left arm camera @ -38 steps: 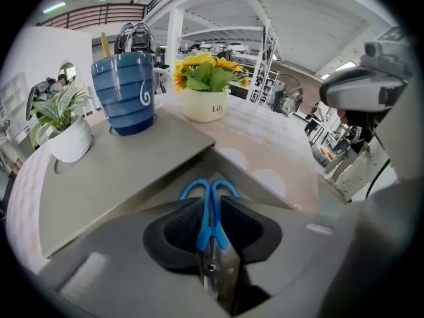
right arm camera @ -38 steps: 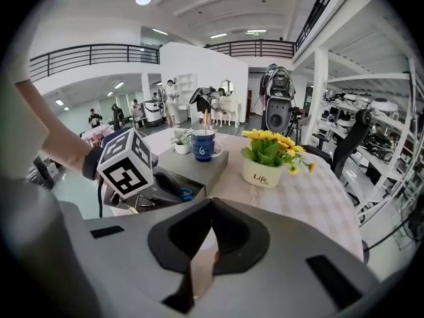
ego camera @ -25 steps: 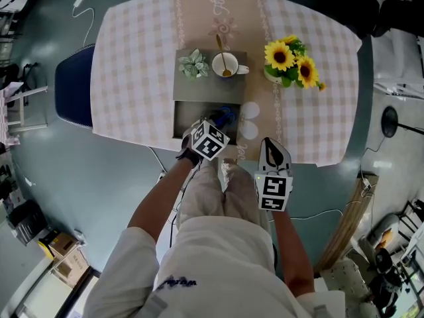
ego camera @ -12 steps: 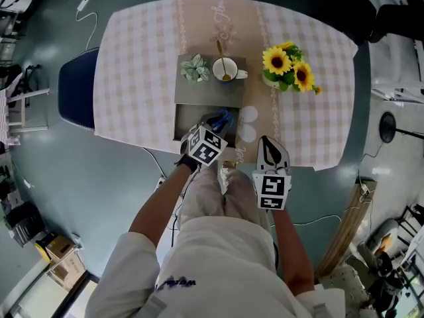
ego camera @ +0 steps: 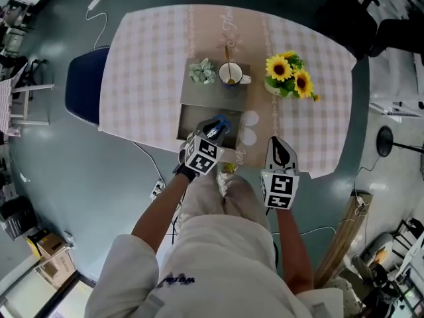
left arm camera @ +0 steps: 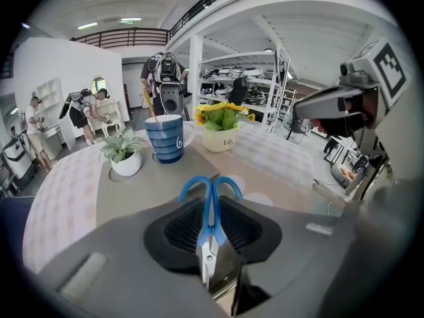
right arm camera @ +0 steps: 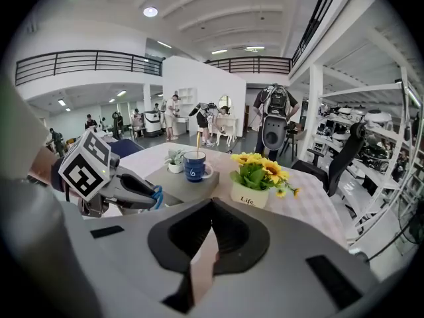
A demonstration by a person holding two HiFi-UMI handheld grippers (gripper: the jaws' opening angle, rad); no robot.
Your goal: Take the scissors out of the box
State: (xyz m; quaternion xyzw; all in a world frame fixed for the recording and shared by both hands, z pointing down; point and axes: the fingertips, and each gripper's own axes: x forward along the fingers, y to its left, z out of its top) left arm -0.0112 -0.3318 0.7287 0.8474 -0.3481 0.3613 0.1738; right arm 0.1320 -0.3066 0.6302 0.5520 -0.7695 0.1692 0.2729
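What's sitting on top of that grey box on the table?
A small potted plant and a blue mug with a spoon stand on the box. Its open part in front is partly hidden by the left tongs gripping blue scissors.

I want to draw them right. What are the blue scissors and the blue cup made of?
The scissors: handles look like smooth blue plastic, evenly coloured; blades look like grey metal with a pivot screw. The cup: probably glazed ceramic, glossy with painted stripes, but it could be plastic.
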